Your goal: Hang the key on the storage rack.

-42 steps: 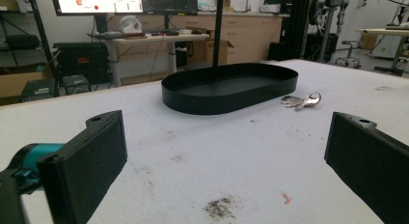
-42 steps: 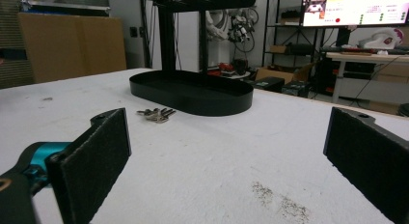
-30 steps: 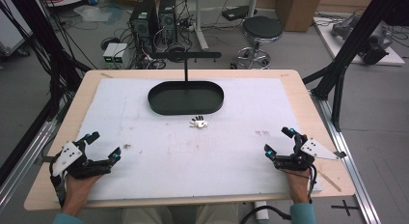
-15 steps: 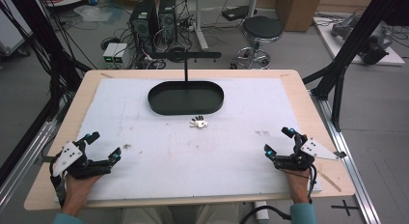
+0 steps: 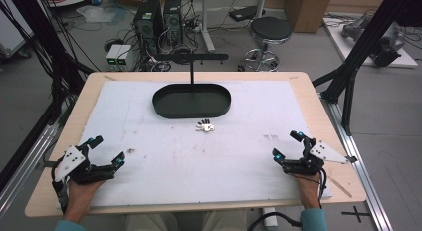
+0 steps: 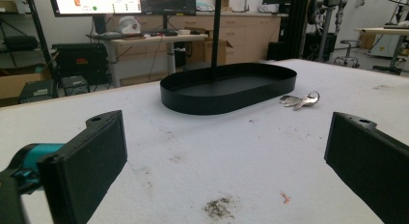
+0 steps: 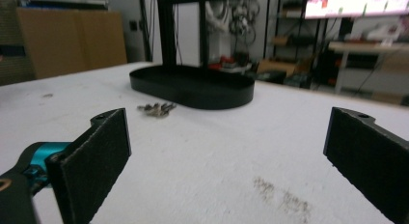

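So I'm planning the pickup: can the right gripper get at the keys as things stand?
Probably yes: the right gripper is open, and bare table lies between it and the keys, which lie just outside the black tray.

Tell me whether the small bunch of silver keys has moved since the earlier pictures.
No. The small bunch of silver keys lies at the same spot just in front of the black oval tray, apart from both grippers.

No legible text, label, brand or number anywhere. Monitor screens in both gripper views too blurred to read. Black cross mark (image 5: 359, 213) on the floor, lower right.
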Action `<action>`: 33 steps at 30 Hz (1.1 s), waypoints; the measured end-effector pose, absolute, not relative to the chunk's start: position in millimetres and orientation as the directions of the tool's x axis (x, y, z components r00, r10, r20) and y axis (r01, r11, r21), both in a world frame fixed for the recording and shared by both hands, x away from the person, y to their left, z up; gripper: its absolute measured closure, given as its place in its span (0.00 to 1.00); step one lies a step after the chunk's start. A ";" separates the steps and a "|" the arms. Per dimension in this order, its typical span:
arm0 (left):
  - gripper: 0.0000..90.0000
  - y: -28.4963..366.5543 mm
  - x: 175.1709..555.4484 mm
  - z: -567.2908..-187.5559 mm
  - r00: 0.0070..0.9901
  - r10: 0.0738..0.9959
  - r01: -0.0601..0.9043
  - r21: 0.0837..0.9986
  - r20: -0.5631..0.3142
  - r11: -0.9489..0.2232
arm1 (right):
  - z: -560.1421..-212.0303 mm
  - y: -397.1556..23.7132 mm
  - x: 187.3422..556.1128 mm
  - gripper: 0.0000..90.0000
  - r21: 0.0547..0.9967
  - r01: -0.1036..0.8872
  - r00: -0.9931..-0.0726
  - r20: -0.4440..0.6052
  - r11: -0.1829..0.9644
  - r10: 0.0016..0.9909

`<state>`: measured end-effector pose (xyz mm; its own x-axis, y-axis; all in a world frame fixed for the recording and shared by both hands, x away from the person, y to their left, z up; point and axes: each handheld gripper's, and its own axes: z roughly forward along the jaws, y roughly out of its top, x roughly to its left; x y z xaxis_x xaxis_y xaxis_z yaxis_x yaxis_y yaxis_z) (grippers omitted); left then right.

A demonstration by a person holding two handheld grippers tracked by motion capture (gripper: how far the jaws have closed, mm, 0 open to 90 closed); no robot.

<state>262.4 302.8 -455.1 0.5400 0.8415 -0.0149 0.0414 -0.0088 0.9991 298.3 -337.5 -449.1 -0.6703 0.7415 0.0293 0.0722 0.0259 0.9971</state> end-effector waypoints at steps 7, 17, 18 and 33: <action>0.02 303.3 263.0 -454.7 0.545 0.838 0.048 0.999 -0.014 -0.015 | -413.8 -323.0 308.8 0.02 0.992 0.091 -0.721 0.003 0.091 0.693; 0.02 303.0 263.0 -454.8 0.548 0.836 0.048 0.999 -0.013 -0.015 | -342.5 -290.2 341.5 0.02 0.969 0.127 -0.781 -0.033 0.210 0.624; 0.02 303.0 263.0 -454.8 0.548 0.836 0.048 0.999 -0.013 -0.015 | -342.5 -290.2 341.5 0.02 0.969 0.127 -0.781 -0.033 0.210 0.624; 0.02 302.4 263.5 -454.7 0.548 0.836 0.049 0.999 -0.014 -0.015 | -303.6 -224.8 405.2 0.02 0.884 0.176 -0.876 -0.060 0.434 0.478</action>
<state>263.5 302.4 -454.7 0.5478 0.8365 -0.0141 0.0492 -0.0153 0.9987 405.2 -224.8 -303.6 -0.8761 0.4783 -0.0602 0.1760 0.4336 0.8837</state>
